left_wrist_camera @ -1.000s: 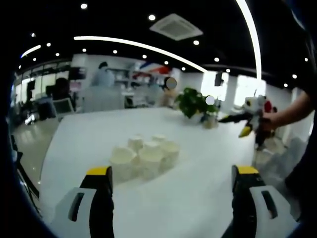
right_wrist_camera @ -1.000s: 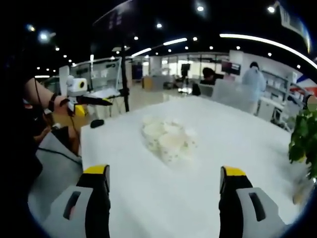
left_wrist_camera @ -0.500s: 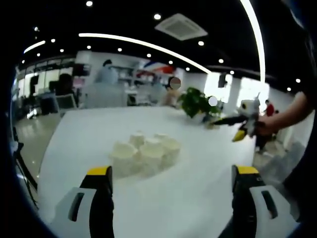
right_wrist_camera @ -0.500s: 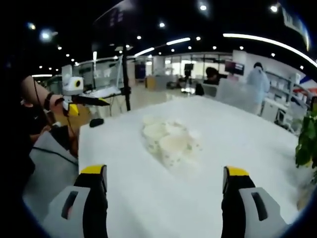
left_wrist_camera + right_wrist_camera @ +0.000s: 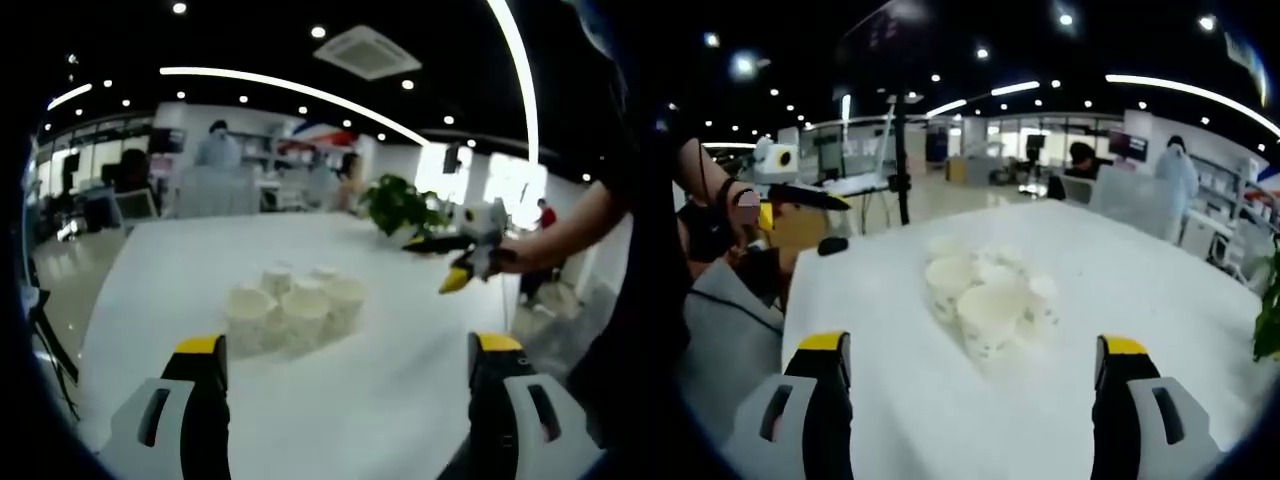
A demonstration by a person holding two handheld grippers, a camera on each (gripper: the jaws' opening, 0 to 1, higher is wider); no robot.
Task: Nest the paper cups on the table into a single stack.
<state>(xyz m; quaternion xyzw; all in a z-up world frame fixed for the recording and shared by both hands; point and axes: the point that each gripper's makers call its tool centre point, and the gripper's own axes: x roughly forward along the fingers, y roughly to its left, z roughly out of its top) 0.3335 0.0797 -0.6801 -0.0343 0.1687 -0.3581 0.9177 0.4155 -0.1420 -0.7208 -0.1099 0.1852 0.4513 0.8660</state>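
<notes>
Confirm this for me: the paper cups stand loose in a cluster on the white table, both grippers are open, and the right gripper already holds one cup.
One part is wrong: the right gripper holds nothing. In the right gripper view its jaws stand wide apart and bare, short of the paper cups. The rest holds: the cups cluster unstacked on the white table, and the left gripper is open too.

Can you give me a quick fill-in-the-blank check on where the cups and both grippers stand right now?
1. The paper cups stand bunched in a cluster on the white ____.
2. The left gripper has its jaws ____, holding nothing.
3. The right gripper has not yet ____ any cup.
4. Beyond the cups in the left gripper view stands a green potted ____.

Missing words: table; open; gripped; plant
</notes>
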